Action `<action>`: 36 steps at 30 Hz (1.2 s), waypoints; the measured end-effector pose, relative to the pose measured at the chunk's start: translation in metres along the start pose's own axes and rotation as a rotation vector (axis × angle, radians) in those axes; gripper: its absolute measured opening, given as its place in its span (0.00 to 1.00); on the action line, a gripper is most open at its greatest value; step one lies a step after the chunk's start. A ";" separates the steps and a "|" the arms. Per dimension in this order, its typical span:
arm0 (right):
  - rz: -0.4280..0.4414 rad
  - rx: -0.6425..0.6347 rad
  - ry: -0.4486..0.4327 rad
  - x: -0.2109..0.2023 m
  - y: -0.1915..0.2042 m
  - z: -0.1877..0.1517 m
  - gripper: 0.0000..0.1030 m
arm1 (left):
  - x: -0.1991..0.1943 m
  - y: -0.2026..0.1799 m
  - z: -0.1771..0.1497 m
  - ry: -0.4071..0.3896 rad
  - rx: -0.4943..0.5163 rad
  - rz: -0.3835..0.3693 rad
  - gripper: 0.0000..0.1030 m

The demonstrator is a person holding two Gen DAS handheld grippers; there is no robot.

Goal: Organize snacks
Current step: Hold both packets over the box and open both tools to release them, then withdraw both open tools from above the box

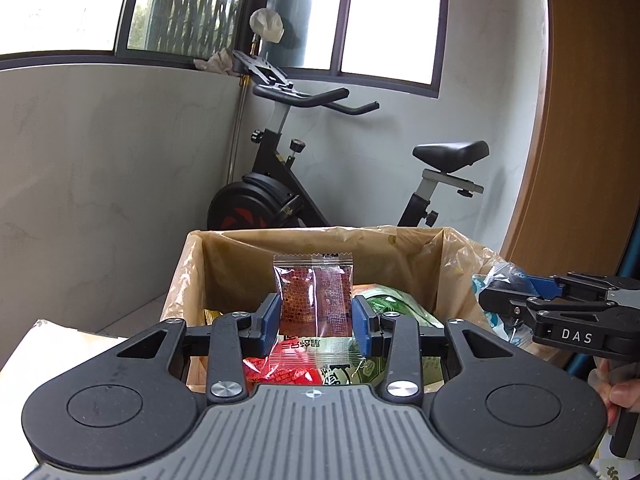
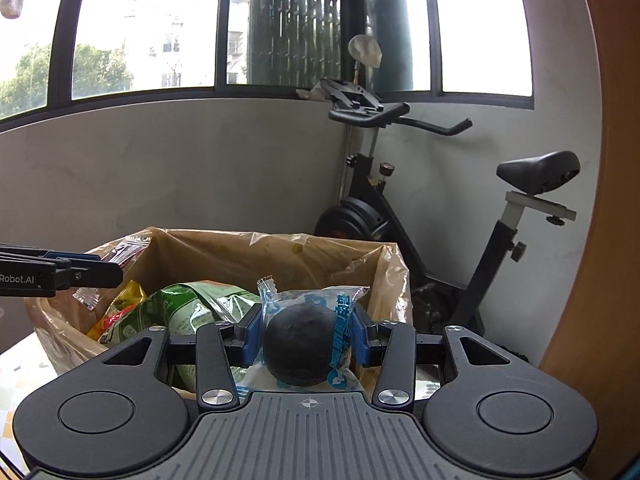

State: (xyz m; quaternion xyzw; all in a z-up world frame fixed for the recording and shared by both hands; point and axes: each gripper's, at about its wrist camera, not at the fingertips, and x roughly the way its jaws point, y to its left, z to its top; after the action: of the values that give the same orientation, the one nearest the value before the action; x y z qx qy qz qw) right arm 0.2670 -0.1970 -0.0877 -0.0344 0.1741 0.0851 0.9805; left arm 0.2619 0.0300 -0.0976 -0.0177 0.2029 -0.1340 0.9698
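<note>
My left gripper (image 1: 316,320) is shut on a small clear packet of dark red snack (image 1: 314,296), held upright over a cardboard box lined with a tan plastic bag (image 1: 224,252). My right gripper (image 2: 308,334) is shut on a clear blue-printed packet with a round black snack (image 2: 302,350), held over the same box (image 2: 224,248). The box holds green (image 2: 176,312), red and yellow snack bags (image 2: 120,308). The right gripper (image 1: 504,300) shows at the right of the left wrist view. The left gripper (image 2: 104,270) shows at the left of the right wrist view.
A black exercise bike (image 1: 280,184) stands behind the box against a grey wall under windows; it also shows in the right wrist view (image 2: 400,216). A brown wooden panel (image 1: 580,140) rises at the right. A pale patterned table surface (image 2: 16,364) lies left of the box.
</note>
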 end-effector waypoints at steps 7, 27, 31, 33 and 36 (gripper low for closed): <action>0.004 -0.005 0.023 0.011 0.001 0.002 0.40 | 0.008 0.001 0.001 0.019 0.001 0.012 0.40; -0.034 0.046 -0.015 -0.033 0.000 0.017 0.99 | -0.026 -0.018 0.013 0.015 0.047 0.099 0.94; -0.056 0.062 -0.017 -0.050 0.002 0.019 1.00 | -0.046 -0.022 0.014 -0.002 0.037 0.143 0.94; -0.060 0.070 -0.017 -0.060 0.003 0.020 1.00 | -0.055 -0.023 0.014 -0.009 0.026 0.149 0.94; -0.061 0.076 -0.027 -0.075 0.007 0.022 1.00 | -0.070 -0.025 0.014 -0.015 0.003 0.162 0.94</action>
State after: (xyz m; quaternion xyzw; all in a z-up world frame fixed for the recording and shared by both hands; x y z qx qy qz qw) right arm 0.2037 -0.2000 -0.0417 -0.0012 0.1629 0.0487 0.9854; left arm 0.1991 0.0244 -0.0549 -0.0007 0.1963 -0.0555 0.9790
